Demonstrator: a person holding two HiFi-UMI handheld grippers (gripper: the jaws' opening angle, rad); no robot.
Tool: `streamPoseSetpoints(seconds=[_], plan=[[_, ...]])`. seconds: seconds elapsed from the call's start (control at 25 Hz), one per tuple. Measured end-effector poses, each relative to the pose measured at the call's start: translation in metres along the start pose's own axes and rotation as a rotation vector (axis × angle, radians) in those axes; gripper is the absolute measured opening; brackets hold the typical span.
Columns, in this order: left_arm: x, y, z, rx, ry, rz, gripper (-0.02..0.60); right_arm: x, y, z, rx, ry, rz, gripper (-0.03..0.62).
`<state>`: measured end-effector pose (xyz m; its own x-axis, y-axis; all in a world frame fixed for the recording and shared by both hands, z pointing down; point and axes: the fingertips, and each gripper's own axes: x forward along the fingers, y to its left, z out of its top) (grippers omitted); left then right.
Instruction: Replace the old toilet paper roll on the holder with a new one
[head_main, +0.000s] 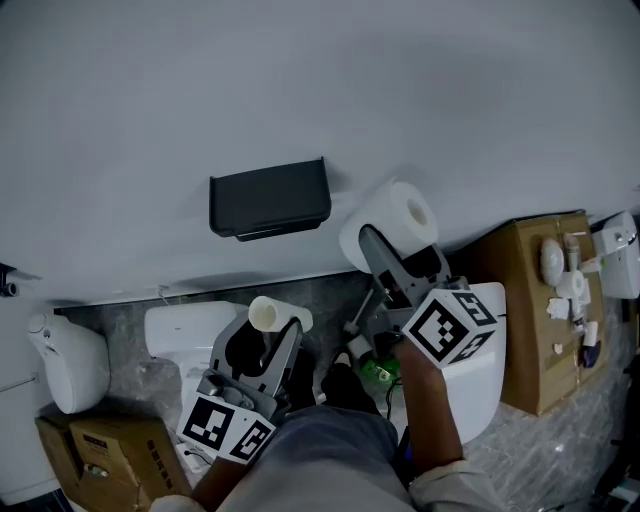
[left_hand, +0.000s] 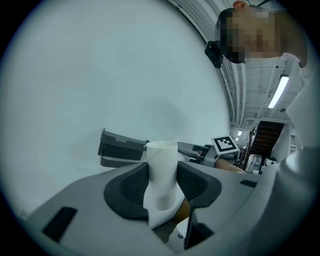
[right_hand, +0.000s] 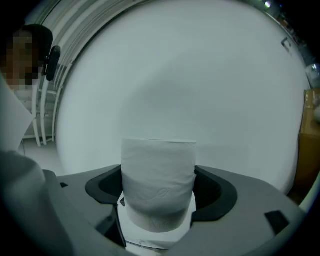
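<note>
On the white wall, at about 11 o'clock from your right tongs (right_hand: 158, 187), the black wall holder (head_main: 270, 198) hangs with no roll showing in it, though its lid hides whatever bar sits underneath. Your right tongs are closed across the new toilet paper roll (head_main: 392, 226), standing wide because the roll is fat. The roll is off the holder, at roughly 4 o'clock from it and near the wall. Your left tongs (left_hand: 162, 184) pinch the empty cardboard core (head_main: 273, 314) about its middle, at 6 o'clock from the holder, and a loose tail of paper hangs from the core.

Watch your squeeze first. The pads are pressing into soft paper, and more pressure would likely flatten the roll's bore so that it refuses to slide onto a bar.

Watch the approach next. If the roll's axis does not match the holder's, the roll will probably jam against the lid or the holder's end.

Both of your tongs are full, so nothing is free to lift that lid. If you nudge it with the core, the core could slip out and drop toward the white toilet (head_main: 185, 332) at 6 o'clock below. The hanging tail could also snag on the way.
</note>
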<state>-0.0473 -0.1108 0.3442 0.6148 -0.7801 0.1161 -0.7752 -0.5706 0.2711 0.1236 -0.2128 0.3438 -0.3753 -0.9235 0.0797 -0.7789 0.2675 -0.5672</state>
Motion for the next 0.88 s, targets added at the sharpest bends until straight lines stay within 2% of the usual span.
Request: streamPoseSetpoints(seconds=[0.32,0.44,0.6,0.72,0.88], plan=[[-0.001,0.01,0.003,0.002,0.0,0.013,0.178,0.016,-0.022,-0.022,0.24,-0.047,0.002,0.4],[-0.002,0.01,0.003,0.003,-0.007,0.025,0.178,0.018,-0.03,-0.029,0.307,-0.055,-0.001,0.4],[0.002,0.022,0.005,-0.004,-0.001,0.03,0.178,0.038,-0.022,-0.033,0.395,-0.09,0.061,0.4],[0.001,0.029,0.006,-0.008,0.001,0.034,0.178,0.047,-0.027,-0.045,0.462,-0.094,0.028,0.4],[-0.001,0.03,0.008,-0.008,-0.004,0.043,0.178,0.053,-0.031,-0.05,0.513,-0.11,0.037,0.4]])
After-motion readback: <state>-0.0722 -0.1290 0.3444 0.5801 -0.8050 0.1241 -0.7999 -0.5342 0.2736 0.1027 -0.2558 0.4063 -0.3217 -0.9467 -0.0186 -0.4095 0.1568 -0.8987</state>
